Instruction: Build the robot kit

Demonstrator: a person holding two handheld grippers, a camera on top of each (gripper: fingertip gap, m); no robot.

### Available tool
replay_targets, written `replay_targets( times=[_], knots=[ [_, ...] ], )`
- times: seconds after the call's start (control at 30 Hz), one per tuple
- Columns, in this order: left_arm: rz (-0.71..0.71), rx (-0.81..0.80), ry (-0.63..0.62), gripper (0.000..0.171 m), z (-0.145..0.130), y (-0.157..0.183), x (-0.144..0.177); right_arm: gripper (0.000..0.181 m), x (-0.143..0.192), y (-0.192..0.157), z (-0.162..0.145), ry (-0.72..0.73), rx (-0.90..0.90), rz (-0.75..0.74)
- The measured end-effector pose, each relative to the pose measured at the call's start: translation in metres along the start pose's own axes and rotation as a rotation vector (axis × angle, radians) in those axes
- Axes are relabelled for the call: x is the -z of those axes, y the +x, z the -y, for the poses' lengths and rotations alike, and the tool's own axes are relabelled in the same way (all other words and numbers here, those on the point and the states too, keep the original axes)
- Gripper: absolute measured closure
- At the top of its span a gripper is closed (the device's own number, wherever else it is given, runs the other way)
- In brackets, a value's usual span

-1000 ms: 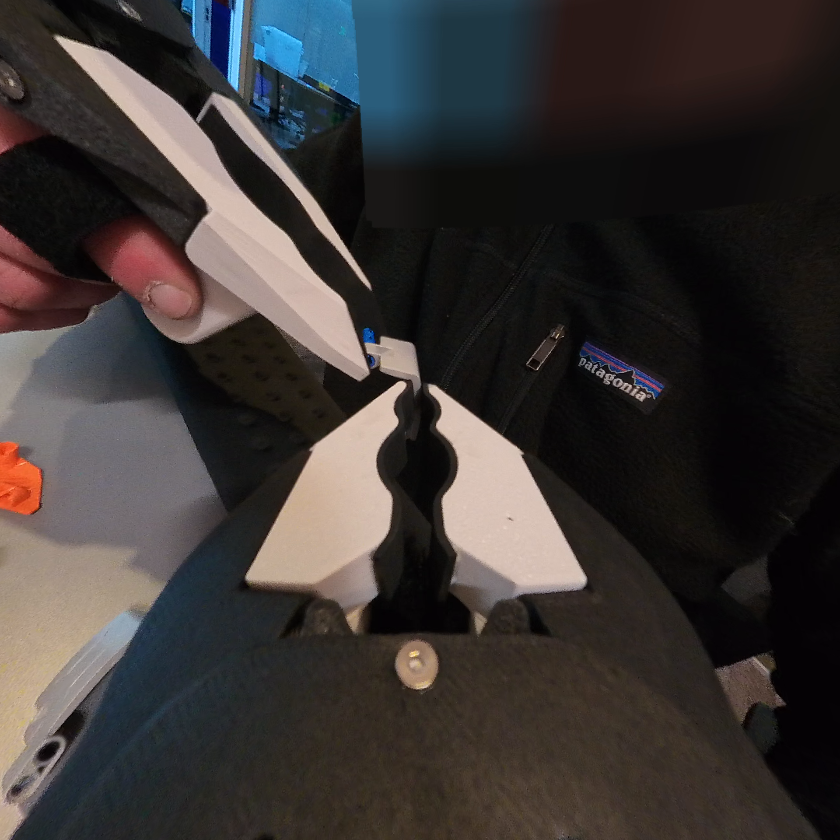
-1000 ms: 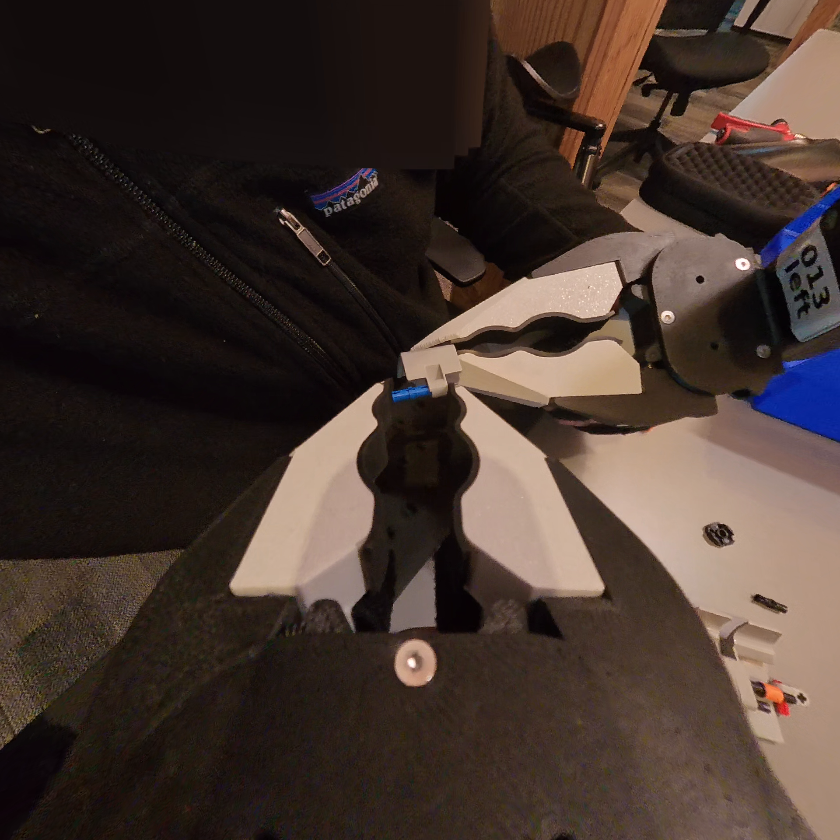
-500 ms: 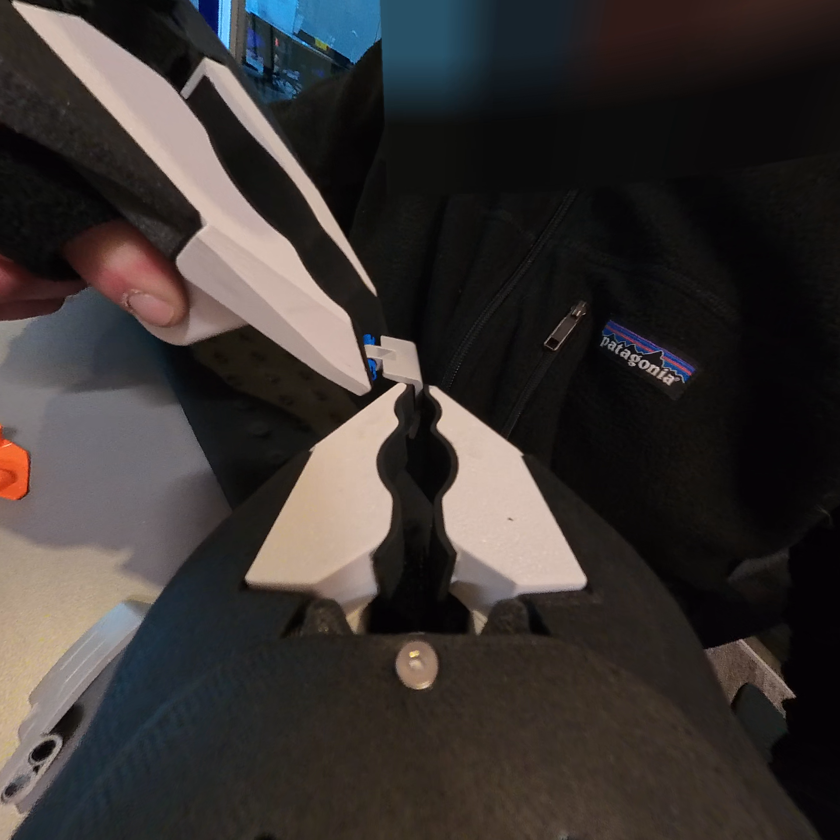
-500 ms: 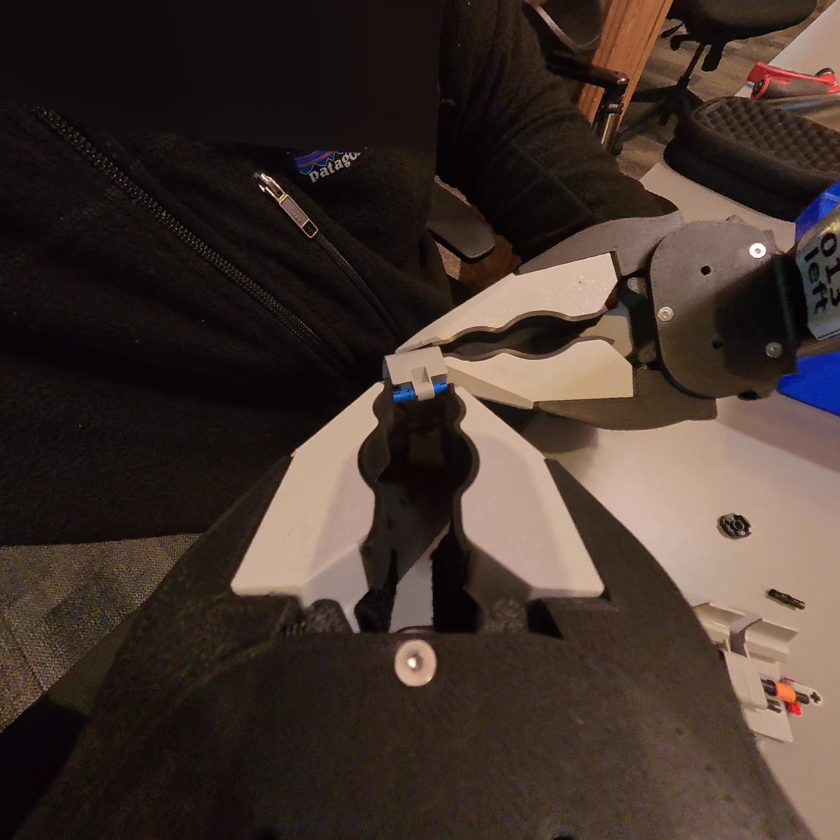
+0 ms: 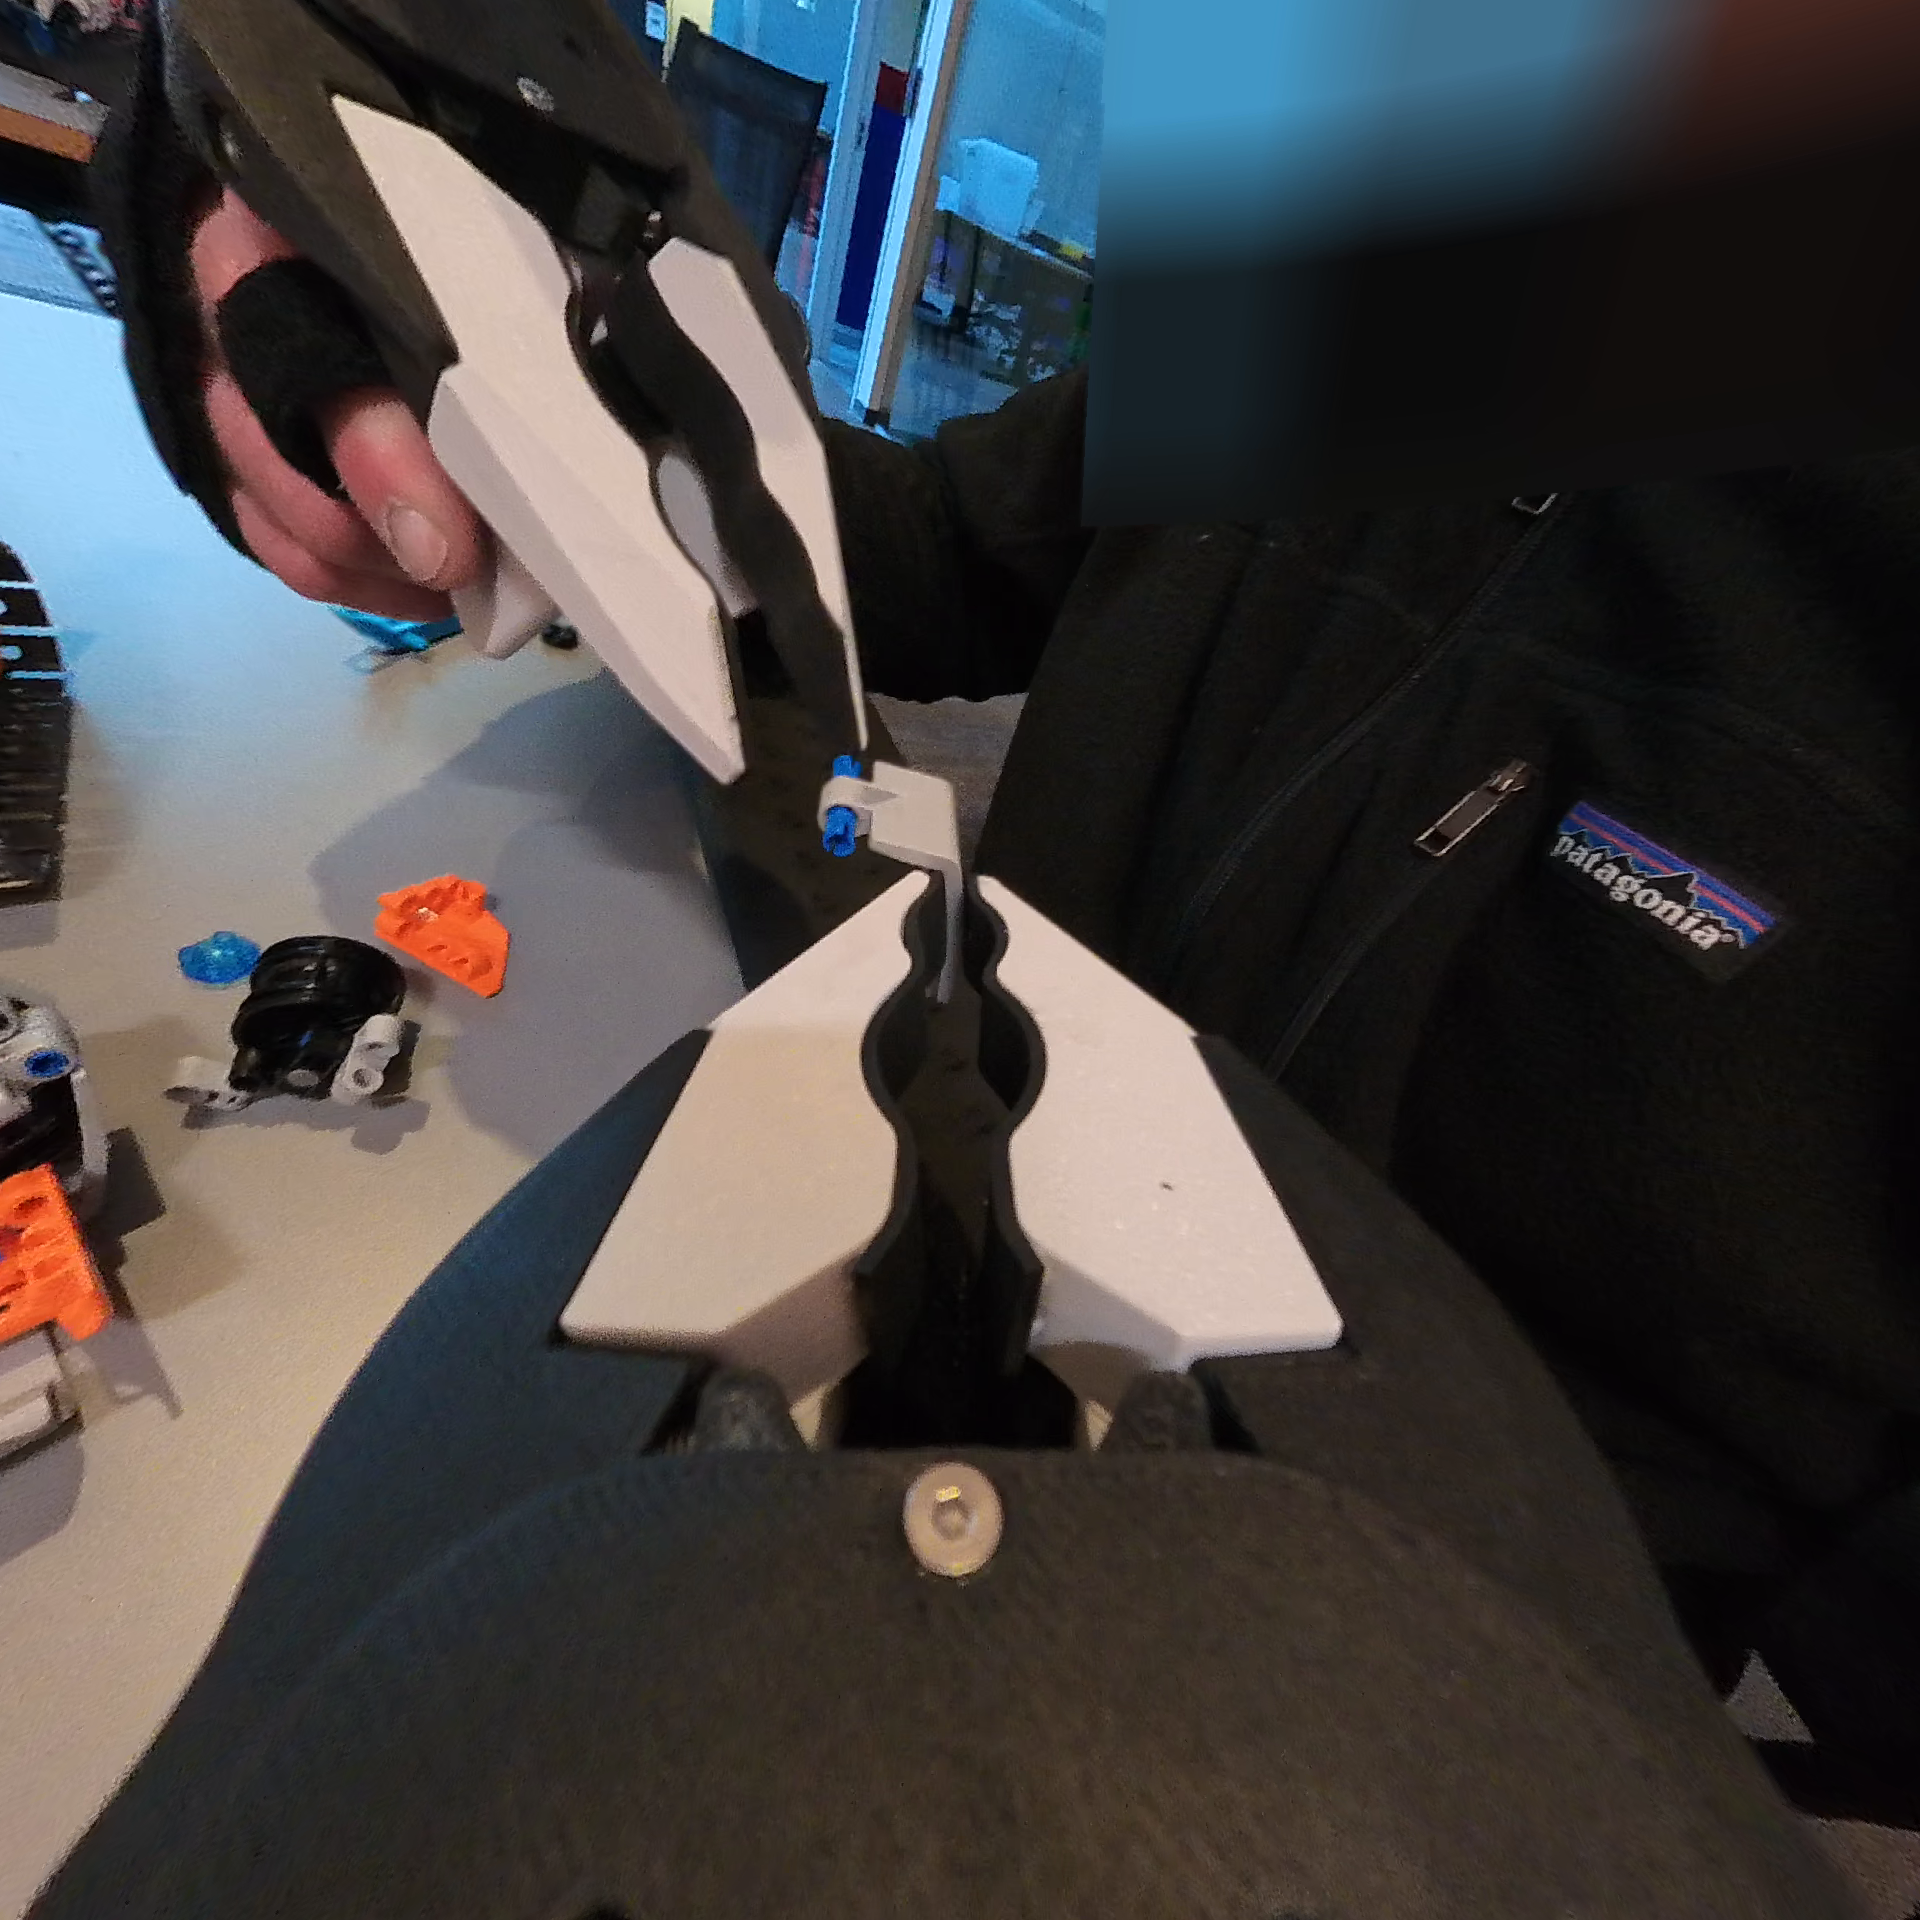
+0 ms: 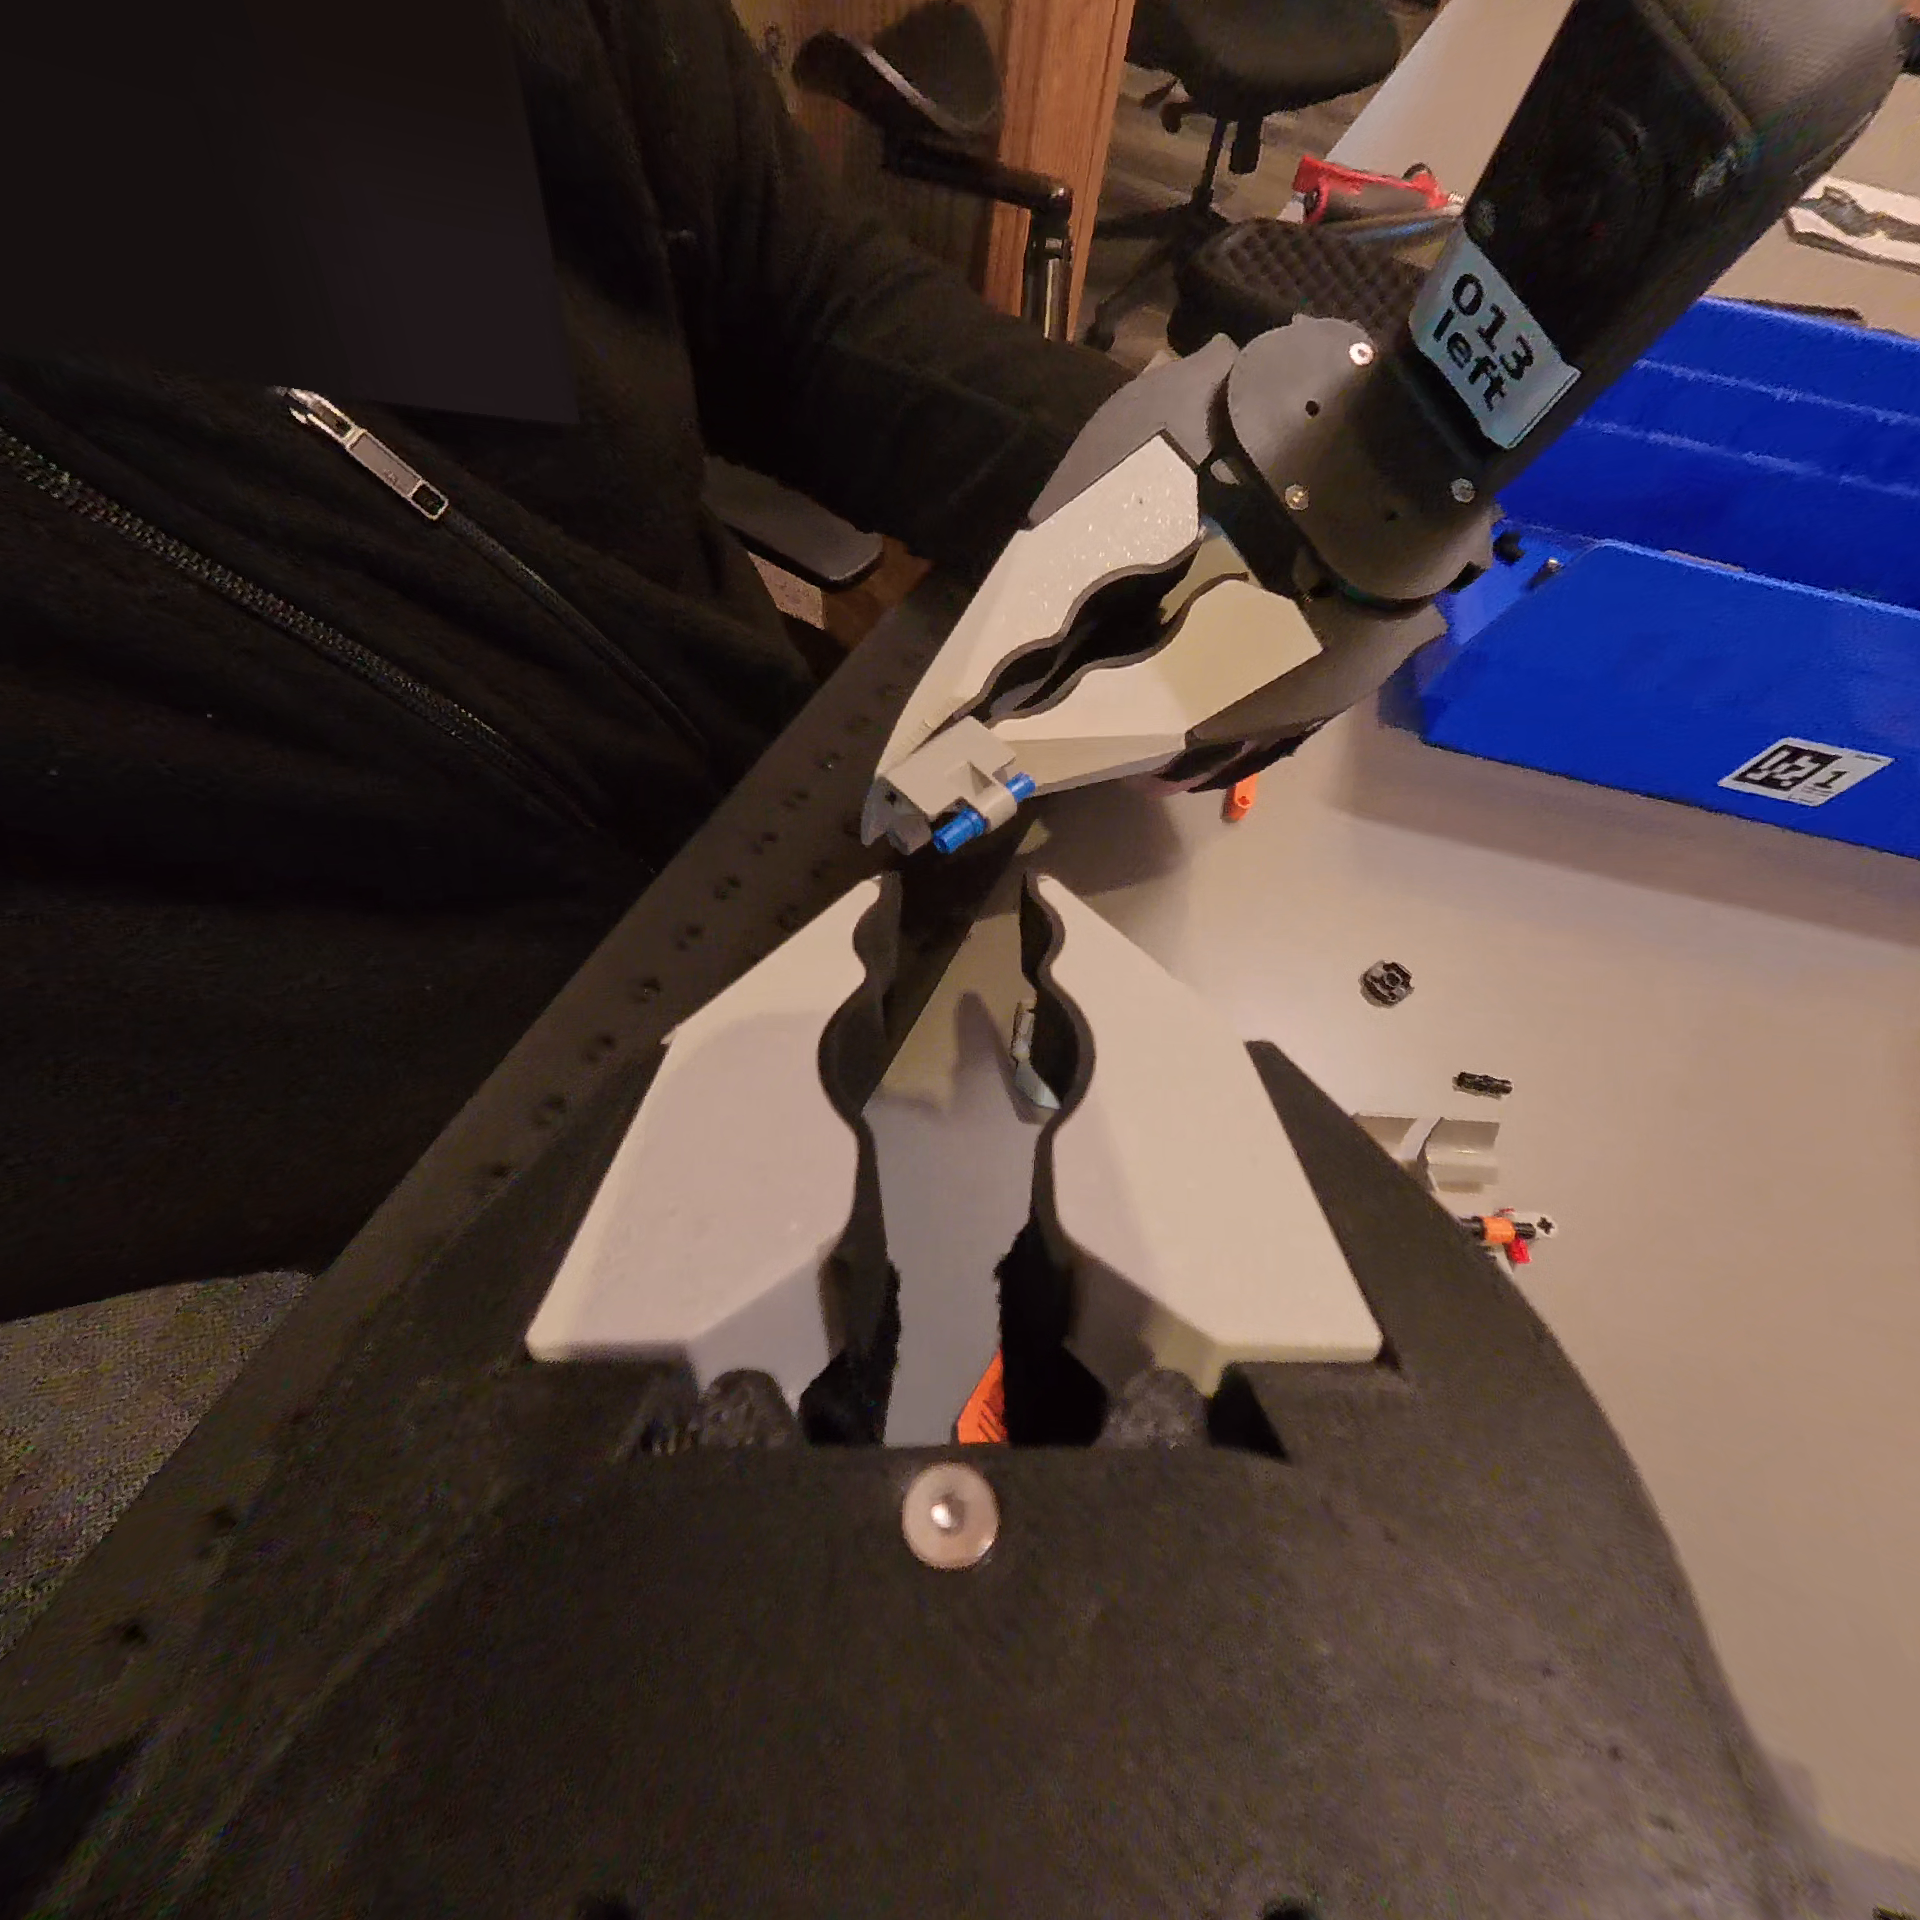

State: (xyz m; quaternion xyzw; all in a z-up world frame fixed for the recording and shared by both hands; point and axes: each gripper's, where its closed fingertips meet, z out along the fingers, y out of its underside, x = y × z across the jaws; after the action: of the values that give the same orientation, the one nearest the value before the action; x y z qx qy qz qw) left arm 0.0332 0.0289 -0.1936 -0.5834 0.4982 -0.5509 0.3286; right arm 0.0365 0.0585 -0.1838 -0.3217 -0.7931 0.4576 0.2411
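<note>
The grey bracket (image 5: pixel 914 821) (a blue pin (image 5: pixel 842 805) running crosswise through it) is sitting clamped in the left gripper (image 5: pixel 951 883). The right gripper (image 6: pixel 956 883), jaws parted and empty, is hovering just beside the bracket, above the table (image 6: pixel 1558 1039) edge.

Left gripper (image 5: pixel 951 894): white fingers, black wavy pads, black felt-like body. Right gripper (image 6: pixel 956 883): same white-and-black scheme, looks warmer grey in right wrist view. Bracket (image 5: pixel 914 821), frame centre: light grey, with bright blue pin (image 5: pixel 842 805). Counter (image 5: pixel 260 727): pale grey, black edge strip dotted with holes. Left of frame: orange wedge piece (image 5: pixel 447 930), black ribbed wheel part (image 5: pixel 312 1003), translucent blue stud (image 5: pixel 218 956). Bin (image 6: pixel 1714 623), upper right: vivid blue, white tag with black square pattern. Jacket (image 5: pixel 1507 935): black fleece, silver zip pulls.
</note>
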Motion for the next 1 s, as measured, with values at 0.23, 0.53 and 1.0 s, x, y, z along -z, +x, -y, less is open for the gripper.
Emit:
replay_targets(
  times=[0.23,0.53,1.0],
  knots=[
    [0.201,0.005,-0.018,0.171,-0.005,-0.026,0.012,0.155,0.002,0.011,-0.005,-0.031,-0.030,-0.064],
    [0.482,0.394,0.100,0.171,-0.025,-0.073,0.069,0.145,0.015,0.051,-0.012,-0.109,-0.044,-0.328],
    [0.530,0.697,-0.146,0.159,-0.091,-0.092,0.068,0.149,0.012,0.052,-0.026,-0.147,-0.061,-0.321]
  ],
)
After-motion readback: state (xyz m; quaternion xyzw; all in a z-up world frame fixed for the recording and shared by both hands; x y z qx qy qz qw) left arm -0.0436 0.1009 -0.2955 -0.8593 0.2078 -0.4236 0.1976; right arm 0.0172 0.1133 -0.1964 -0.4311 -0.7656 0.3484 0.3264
